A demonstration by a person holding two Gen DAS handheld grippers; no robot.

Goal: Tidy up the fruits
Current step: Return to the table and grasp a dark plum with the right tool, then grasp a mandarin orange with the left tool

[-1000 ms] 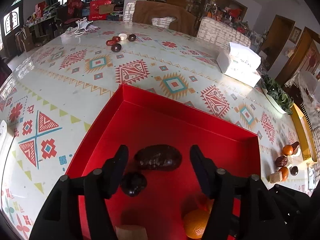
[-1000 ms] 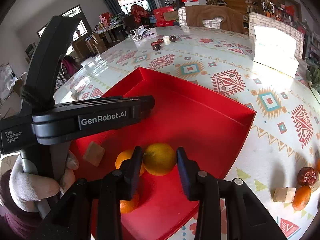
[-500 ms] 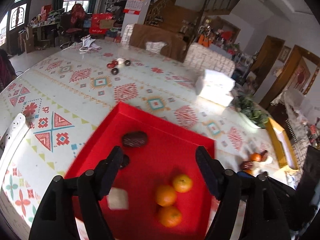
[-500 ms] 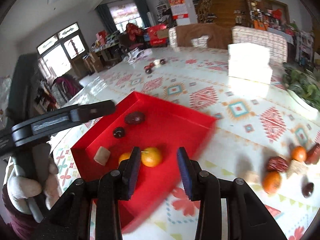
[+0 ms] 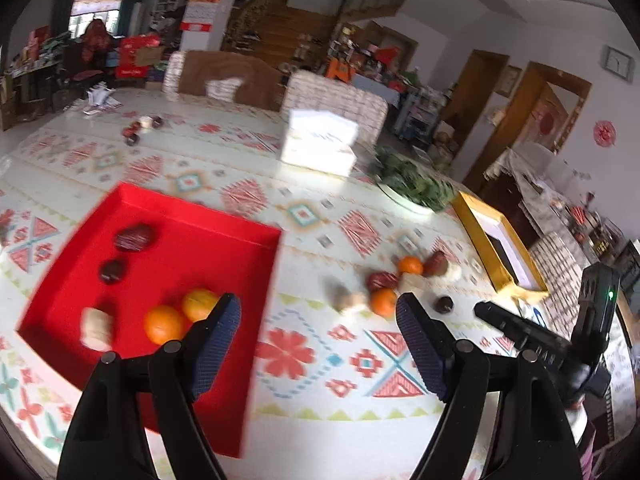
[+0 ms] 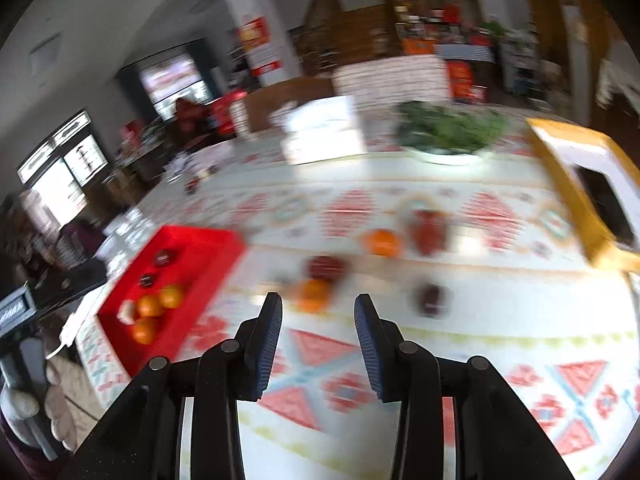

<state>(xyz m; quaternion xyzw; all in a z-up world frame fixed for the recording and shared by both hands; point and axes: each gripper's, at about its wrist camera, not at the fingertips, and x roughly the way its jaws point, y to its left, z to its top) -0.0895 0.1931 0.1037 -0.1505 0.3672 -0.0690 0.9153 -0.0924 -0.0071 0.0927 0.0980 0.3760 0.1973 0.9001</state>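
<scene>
Over the patterned table (image 5: 304,184), both my claws hung empty between the red tray (image 5: 240,240) and the loose heap of fruit. My left gripper (image 5: 318,344) stood spread wide, its jaws having just been opening with nothing between them; my right gripper (image 6: 318,344) was parted more narrowly, equally bare.

I judged the tray to be the collecting place, which is why sorted pieces lay inside it while the rest waited on the cloth nearer my right gripper. Counted in the right view, the tray held three oranges (image 6: 150,306), two dark fruits (image 5: 134,237) and one pale block (image 5: 95,328).

Outside it, the heap lay just ahead of my right claw: two oranges, one near (image 6: 314,294) and one farther back, two reddish-brown dates (image 5: 382,281), a dark round fruit (image 6: 430,300), and blurred pale lumps I could not count surely. A few more small fruits (image 5: 136,130) sat well apart at the table's far side, with a yellow-rimmed box (image 5: 476,236) beyond.
</scene>
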